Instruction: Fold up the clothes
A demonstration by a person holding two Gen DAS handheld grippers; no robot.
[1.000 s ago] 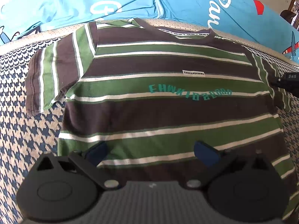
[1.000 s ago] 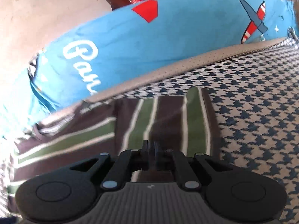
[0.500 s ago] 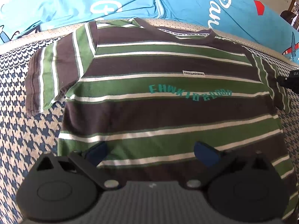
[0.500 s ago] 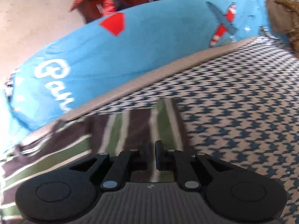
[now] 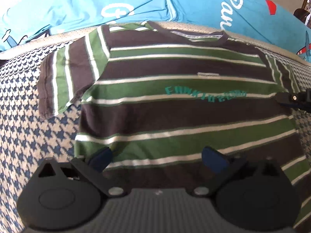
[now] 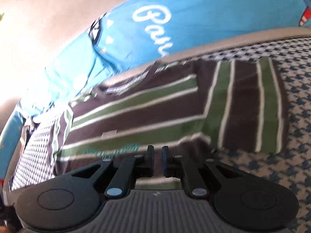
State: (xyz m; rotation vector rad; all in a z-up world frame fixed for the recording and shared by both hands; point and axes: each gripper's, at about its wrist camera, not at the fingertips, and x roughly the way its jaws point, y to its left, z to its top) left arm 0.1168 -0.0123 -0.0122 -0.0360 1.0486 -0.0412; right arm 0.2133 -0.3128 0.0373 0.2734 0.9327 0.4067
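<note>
Striped T-shirt laid flat, front up, on houndstooth bed cover, collar toward the pillows.

Soft knit jersey, banded in dark brown, green and thin white; teal arched lettering printed across the chest, a small woven label sewn above it, ribbed neckline at the far edge. Both short sleeves are spread out to the sides, their stripes running crosswise to the body's. The cover is a woven blue-and-cream check with a perforated beige border. Behind it, two blue pillows with white script and a red shape are propped.
Left gripper is held over the hem, blue-padded fingers spread wide, nothing between them.
Right gripper, black plastic, hovers by the right sleeve; jaws nearly together, a narrow gap left, no cloth pinched. Its view is motion-blurred.
</note>
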